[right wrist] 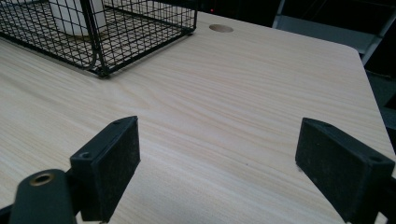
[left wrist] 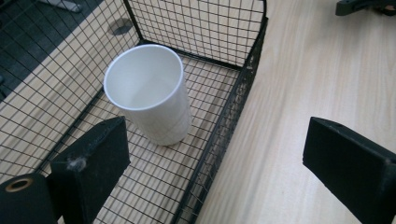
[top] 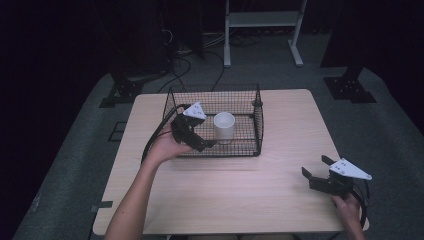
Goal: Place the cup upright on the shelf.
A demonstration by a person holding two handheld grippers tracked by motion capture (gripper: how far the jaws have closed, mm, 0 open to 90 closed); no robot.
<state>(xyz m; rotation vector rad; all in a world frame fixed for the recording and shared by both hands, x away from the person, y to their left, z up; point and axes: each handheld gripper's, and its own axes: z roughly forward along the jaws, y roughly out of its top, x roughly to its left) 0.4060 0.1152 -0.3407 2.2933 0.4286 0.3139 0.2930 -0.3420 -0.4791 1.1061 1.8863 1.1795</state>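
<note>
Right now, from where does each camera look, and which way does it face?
High view: above the person's side, facing forward and down on the table; both forearms, left gripper and right gripper show.
Left gripper view: rides the left gripper, over the wire basket, facing the white cup; own open jaws show.
Right gripper view: low over the table, facing the basket's corner; own open jaws show.
All three share the basket and the cup.
</note>
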